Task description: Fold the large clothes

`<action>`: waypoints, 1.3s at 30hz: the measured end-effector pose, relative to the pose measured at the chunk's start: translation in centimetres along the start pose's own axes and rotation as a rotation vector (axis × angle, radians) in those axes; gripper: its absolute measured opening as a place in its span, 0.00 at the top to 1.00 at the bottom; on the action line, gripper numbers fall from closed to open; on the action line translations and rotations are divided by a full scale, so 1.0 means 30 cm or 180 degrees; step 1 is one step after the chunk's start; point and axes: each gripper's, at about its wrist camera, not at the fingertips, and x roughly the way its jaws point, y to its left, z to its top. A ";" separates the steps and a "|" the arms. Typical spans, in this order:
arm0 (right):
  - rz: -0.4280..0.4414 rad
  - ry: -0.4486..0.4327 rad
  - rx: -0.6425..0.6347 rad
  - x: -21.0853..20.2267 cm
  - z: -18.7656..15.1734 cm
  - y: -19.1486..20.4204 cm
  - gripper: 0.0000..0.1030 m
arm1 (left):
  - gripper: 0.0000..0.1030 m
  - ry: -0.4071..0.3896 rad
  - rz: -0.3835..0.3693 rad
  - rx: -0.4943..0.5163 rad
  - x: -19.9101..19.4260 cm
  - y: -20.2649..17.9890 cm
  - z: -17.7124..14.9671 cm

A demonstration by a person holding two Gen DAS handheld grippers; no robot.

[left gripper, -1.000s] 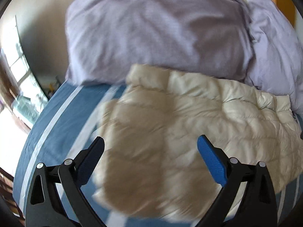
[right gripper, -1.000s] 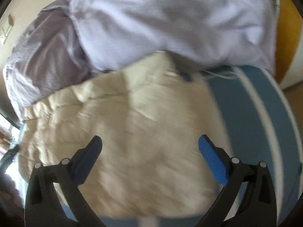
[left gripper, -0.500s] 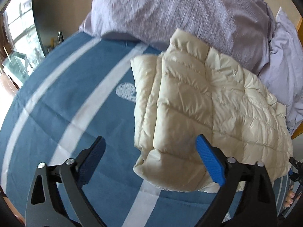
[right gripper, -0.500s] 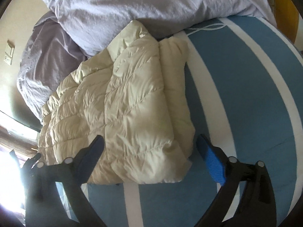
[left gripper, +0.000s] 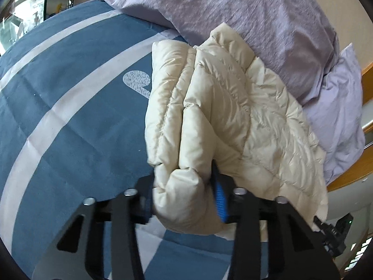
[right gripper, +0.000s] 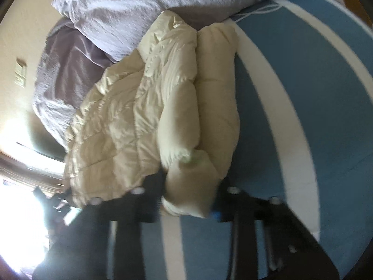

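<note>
Left wrist view shows the left gripper (left gripper: 184, 198) with its jaws closing on a puffy near corner of the cream quilted down jacket (left gripper: 233, 116), the padding bulging between the black finger and the blue pad (left gripper: 220, 200). No box, basket or other container appears in either view. The jacket lies folded on a bed, its far end pushed up against a lilac duvet (left gripper: 244, 7) heaped at the head, with a paler lilac pillow (left gripper: 335, 121) to the right.

From the right wrist view, the right gripper (right gripper: 188, 200) likewise has its jaws closing around the jacket's other near corner (right gripper: 193, 186), fabric squeezed between them. That picture is smeared, so the exact bite of the fingers is probably on the corner roll but hard to confirm.

Under the jacket spreads a blue bedspread (left gripper: 70, 93) with broad white stripes (left gripper: 46, 126) and a small white mark beside the jacket's left edge. A wooden bed frame (left gripper: 349, 179) edges the right of the left view; a pale wall with a switch plate (right gripper: 20, 75) and a glaring bright window (right gripper: 14, 163) sit at the left of the right view.

The jacket's underside and the mattress are hidden, and the other gripper (left gripper: 333, 233) is cut off at the lower right of the left view.
</note>
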 end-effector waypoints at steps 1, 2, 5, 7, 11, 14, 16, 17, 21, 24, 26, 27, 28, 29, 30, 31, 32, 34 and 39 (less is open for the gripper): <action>0.0017 -0.0011 -0.0003 -0.007 -0.004 -0.001 0.81 | 0.72 -0.0024 -0.0020 -0.0013 -0.007 0.001 -0.003; 0.0041 -0.0030 -0.0020 -0.017 -0.011 0.003 0.82 | 0.77 -0.0060 -0.0052 -0.0034 -0.020 0.002 -0.006; 0.0069 -0.0061 -0.0095 -0.047 -0.034 0.024 0.85 | 0.83 -0.0131 -0.0105 -0.0052 -0.049 0.004 -0.002; 0.0095 -0.0082 -0.0197 -0.072 -0.059 0.048 0.86 | 0.85 -0.0175 -0.0125 -0.0039 -0.087 0.009 -0.010; 0.0143 -0.0095 -0.0379 -0.120 -0.127 0.087 0.86 | 0.85 -0.0166 -0.0185 0.0004 -0.144 0.042 -0.041; 0.0166 -0.0048 -0.0479 -0.153 -0.204 0.090 0.86 | 0.85 -0.0135 -0.0244 0.0024 -0.197 0.101 -0.097; 0.0181 0.0007 -0.0530 -0.170 -0.271 0.089 0.86 | 0.85 -0.0115 -0.0281 0.0039 -0.237 0.151 -0.145; 0.0190 0.0034 -0.0549 -0.177 -0.302 0.086 0.86 | 0.85 -0.0108 -0.0286 0.0046 -0.252 0.168 -0.164; 0.0225 0.0108 -0.0577 -0.196 -0.392 0.074 0.86 | 0.85 -0.0082 -0.0321 0.0053 -0.307 0.235 -0.231; 0.0203 0.0112 -0.0608 -0.207 -0.416 0.081 0.85 | 0.85 -0.0089 -0.0332 0.0070 -0.335 0.254 -0.261; 0.0175 0.0105 -0.0638 -0.211 -0.421 0.084 0.84 | 0.84 -0.0092 -0.0326 0.0077 -0.342 0.259 -0.270; 0.0143 0.0095 -0.0652 -0.214 -0.423 0.089 0.80 | 0.83 -0.0087 -0.0320 0.0072 -0.343 0.260 -0.273; 0.0078 0.0072 -0.0667 -0.219 -0.423 0.093 0.75 | 0.82 -0.0076 -0.0309 0.0058 -0.341 0.261 -0.273; -0.0017 0.0026 -0.0678 -0.231 -0.422 0.095 0.73 | 0.79 -0.0070 -0.0302 0.0044 -0.341 0.265 -0.273; -0.0064 -0.0004 -0.0680 -0.236 -0.421 0.095 0.66 | 0.74 -0.0068 -0.0298 0.0027 -0.340 0.269 -0.270; -0.0163 -0.0064 -0.0672 -0.255 -0.415 0.094 0.62 | 0.70 -0.0064 -0.0296 -0.0008 -0.340 0.275 -0.266; -0.0258 -0.0129 -0.0672 -0.272 -0.409 0.091 0.57 | 0.61 -0.0069 -0.0291 -0.0034 -0.342 0.282 -0.261; -0.0510 -0.0336 -0.0693 -0.309 -0.393 0.096 0.44 | 0.35 -0.0089 -0.0278 -0.0090 -0.344 0.293 -0.252; -0.0912 -0.0794 -0.0952 -0.360 -0.358 0.192 0.41 | 0.18 -0.0107 -0.0420 -0.0287 -0.328 0.315 -0.199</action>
